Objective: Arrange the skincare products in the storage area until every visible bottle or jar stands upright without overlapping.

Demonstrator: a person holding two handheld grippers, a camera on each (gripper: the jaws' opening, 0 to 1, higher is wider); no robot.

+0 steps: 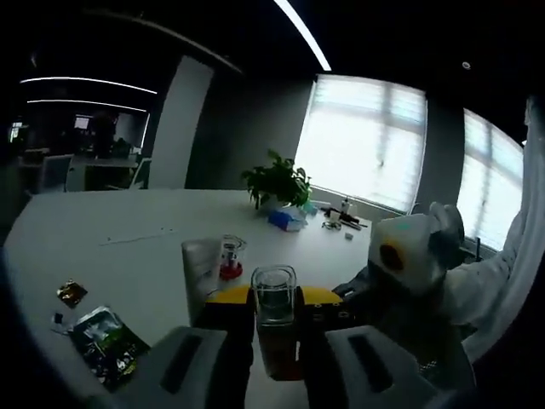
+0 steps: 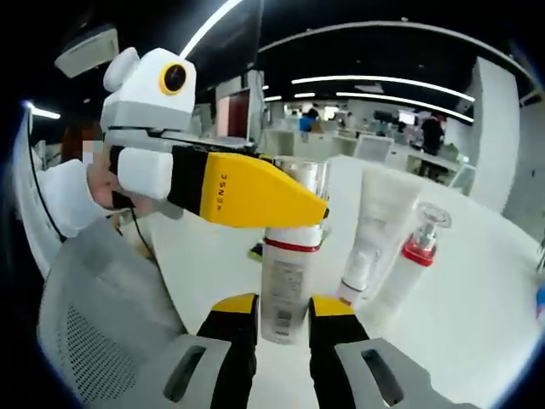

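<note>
While both pairs of fingers pinch the clear-capped bottle (image 2: pixel 288 281) upright over the white table (image 1: pixel 128 230), beside the white tube (image 2: pixel 379 230) and red-collared pump bottle (image 2: pixel 417 256), it should settle gently before release, not overlapping them.

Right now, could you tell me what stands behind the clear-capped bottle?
In the left gripper view, behind the clear-capped bottle stand a white tube and a red-collared pump bottle. Its own base is hidden by the claw.
</note>
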